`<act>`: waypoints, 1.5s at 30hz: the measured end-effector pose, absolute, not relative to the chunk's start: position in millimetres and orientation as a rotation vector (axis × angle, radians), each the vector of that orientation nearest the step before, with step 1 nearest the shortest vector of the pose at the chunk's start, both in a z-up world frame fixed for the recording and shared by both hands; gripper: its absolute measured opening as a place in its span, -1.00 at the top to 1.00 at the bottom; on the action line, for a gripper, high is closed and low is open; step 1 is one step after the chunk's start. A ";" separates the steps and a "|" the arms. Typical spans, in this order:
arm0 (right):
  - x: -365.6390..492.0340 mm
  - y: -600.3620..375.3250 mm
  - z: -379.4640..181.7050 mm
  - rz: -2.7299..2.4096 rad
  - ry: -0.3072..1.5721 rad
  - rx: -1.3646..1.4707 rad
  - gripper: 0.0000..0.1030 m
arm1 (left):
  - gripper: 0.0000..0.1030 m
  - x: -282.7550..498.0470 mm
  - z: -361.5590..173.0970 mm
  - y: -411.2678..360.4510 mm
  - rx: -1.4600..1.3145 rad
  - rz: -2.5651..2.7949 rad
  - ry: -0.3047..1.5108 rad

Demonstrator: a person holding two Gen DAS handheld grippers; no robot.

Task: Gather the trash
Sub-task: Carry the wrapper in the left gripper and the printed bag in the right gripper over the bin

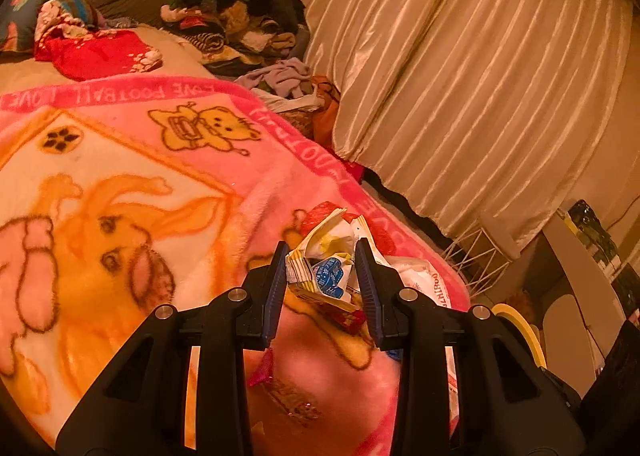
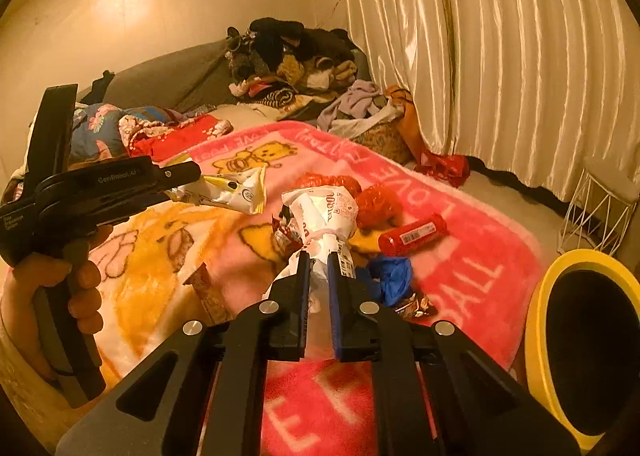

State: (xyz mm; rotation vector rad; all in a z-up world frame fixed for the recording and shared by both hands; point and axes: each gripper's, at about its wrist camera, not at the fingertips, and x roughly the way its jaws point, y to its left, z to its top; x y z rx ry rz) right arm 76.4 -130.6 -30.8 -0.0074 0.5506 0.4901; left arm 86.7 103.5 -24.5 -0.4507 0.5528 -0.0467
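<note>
My left gripper (image 1: 322, 252) is shut on a crumpled yellow and white wrapper (image 1: 320, 264) and holds it above the pink blanket (image 1: 120, 175). In the right wrist view the left gripper (image 2: 188, 179) holds the same wrapper (image 2: 232, 191) at the left. My right gripper (image 2: 318, 260) is shut on a white crumpled bag (image 2: 324, 215) with red print. On the blanket lie red wrappers (image 2: 372, 203), a red cylinder pack (image 2: 412, 234), a blue crumpled piece (image 2: 390, 276) and a brown snack wrapper (image 2: 208, 292).
A yellow-rimmed bin (image 2: 580, 348) stands at the right beside the bed. A white wire stand (image 2: 596, 207) is by the curtain (image 2: 500, 55). A pile of clothes (image 2: 296, 67) lies at the far end of the bed.
</note>
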 end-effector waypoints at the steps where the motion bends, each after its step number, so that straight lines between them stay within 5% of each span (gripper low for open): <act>1: 75.6 -132.6 -28.7 0.489 0.546 -0.003 0.83 | 0.48 86.3 -22.7 101.5 -0.449 -0.052 0.550; 45: 54.9 -235.8 -0.8 0.283 0.453 0.160 0.84 | 0.48 78.4 11.2 -15.8 -0.317 -0.294 0.535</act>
